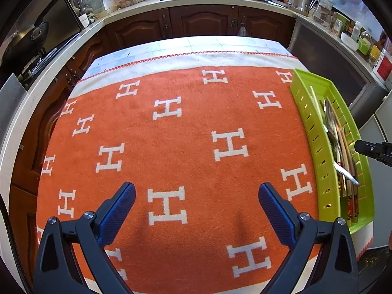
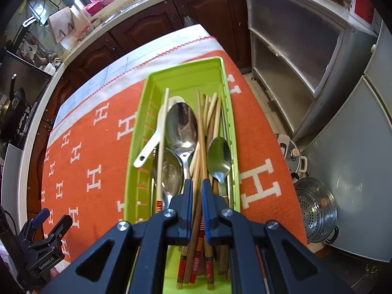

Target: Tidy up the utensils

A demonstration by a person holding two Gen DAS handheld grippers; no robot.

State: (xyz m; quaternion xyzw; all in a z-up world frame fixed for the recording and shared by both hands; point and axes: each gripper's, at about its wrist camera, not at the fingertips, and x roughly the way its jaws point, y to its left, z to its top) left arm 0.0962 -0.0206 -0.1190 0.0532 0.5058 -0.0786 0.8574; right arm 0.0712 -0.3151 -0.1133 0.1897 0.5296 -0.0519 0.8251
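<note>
- Chopsticks (image 2: 199,147) lying bundled in green tray (image 2: 186,73) beside metal spoons (image 2: 182,125) — looking light, stiff, slick, prone to rolling.
- Right gripper (image 2: 196,188) hovering over them, jaws nearly closed — pinching one or not, impossible telling.
- Pinching mid-shaft seeming wisest.
- Left gripper (image 1: 197,187) hanging wide, empty, over orange cloth (image 1: 171,147).

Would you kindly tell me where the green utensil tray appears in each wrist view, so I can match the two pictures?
Left wrist view: green utensil tray along the right edge, running top to bottom.
Right wrist view: the tray fills the centre, directly under the right gripper.
Shared landmark: the orange H-patterned cloth beneath it.
</note>
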